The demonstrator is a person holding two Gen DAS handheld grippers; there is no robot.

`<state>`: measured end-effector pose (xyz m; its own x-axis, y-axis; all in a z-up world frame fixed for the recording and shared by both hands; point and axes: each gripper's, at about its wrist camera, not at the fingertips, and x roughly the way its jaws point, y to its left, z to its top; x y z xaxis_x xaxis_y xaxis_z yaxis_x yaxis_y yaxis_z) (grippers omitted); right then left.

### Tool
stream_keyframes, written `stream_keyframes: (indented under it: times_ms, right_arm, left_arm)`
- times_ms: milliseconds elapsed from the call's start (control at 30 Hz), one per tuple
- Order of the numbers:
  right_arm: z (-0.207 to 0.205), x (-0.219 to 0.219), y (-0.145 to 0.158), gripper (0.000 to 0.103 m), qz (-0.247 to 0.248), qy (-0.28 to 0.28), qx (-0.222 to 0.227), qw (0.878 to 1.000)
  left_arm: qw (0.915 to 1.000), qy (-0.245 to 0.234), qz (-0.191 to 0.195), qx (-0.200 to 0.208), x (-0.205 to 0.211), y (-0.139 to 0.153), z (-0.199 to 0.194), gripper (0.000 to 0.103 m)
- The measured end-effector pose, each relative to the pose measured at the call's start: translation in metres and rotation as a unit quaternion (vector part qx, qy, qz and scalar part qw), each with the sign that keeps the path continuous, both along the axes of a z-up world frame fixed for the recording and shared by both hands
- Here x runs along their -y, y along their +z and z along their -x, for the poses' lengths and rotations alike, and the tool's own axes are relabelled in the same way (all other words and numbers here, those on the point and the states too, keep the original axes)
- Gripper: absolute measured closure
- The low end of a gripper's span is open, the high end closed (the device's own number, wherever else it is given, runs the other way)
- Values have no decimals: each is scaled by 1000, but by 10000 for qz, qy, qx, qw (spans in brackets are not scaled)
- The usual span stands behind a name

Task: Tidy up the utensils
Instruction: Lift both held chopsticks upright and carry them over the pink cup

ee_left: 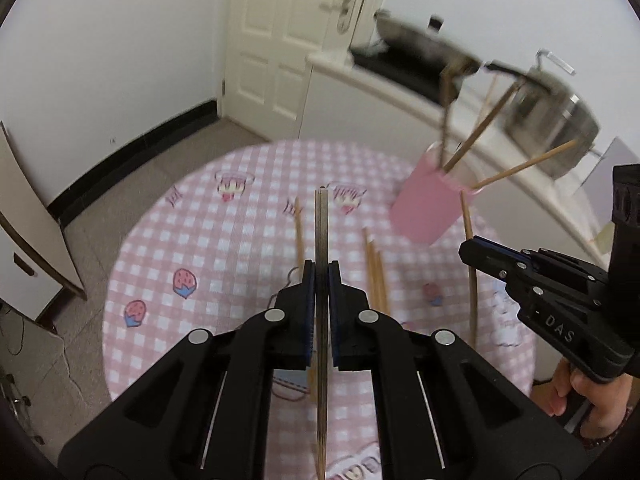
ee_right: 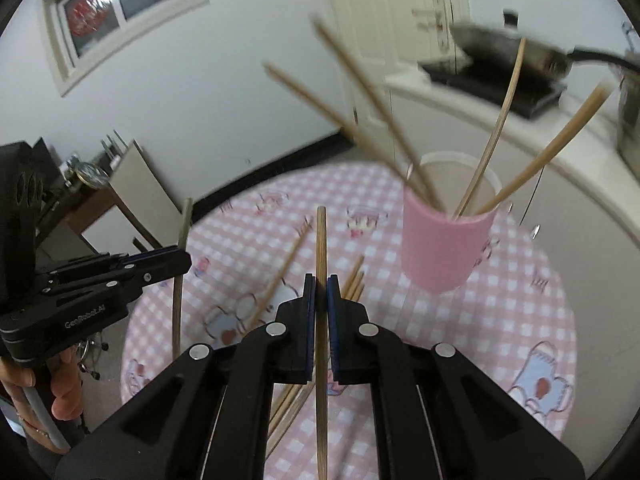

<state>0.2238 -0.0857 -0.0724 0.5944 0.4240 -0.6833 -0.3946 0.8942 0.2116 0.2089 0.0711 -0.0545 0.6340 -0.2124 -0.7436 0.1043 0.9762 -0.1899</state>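
**Chopsticks to cup: both grippers loaded**

Left gripper [ee_left: 321, 276]: I have its fingers clamped on a dark chopstick [ee_left: 321, 232]. Right gripper [ee_right: 321, 290]: clamped on a pale chopstick [ee_right: 321, 240]. Pink cup [ee_right: 444, 248] stands ahead on the checked table [ee_right: 520, 320], several sticks inside; loose chopsticks [ee_right: 280, 280] lie below. Next, I judge: tip each stick over the rim, release.

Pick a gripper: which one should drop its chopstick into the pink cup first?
Right, probably. Both grippers are shut on a chopstick, but in the right wrist view the pink cup stands just ahead of the right gripper, mouth visible. From the left gripper the cup sits farther off to its right.
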Motion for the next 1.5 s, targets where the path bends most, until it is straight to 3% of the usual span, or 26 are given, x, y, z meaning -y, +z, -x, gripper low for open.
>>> stream_keyframes:
  times_ms: [267, 567, 800, 900, 1167, 1500]
  right_arm:
    - [30, 19, 48, 99, -178, -21, 779, 9968]
    - [39, 51, 90, 99, -219, -219, 1509, 9881]
    - [29, 69, 109, 99, -242, -530, 2052, 9770]
    - [21, 74, 115, 99, -313, -637, 2249, 9718]
    - [4, 82, 122, 99, -322, -896, 2739, 9570]
    - [-27, 89, 104, 99, -495, -903, 2633, 9592]
  left_arm:
    - [9953, -153, 321, 899, 28, 56, 39, 96]
    - [9800, -242, 542, 1898, 64, 106, 56, 96]
    - [9648, 23, 688, 2536, 88, 133, 46, 96]
    - [9581, 157, 566, 2805, 100, 138, 35, 96]
    - [9497, 482, 602, 3035, 114, 135, -4, 96]
    - [9523, 556, 527, 2954, 120, 112, -38, 96]
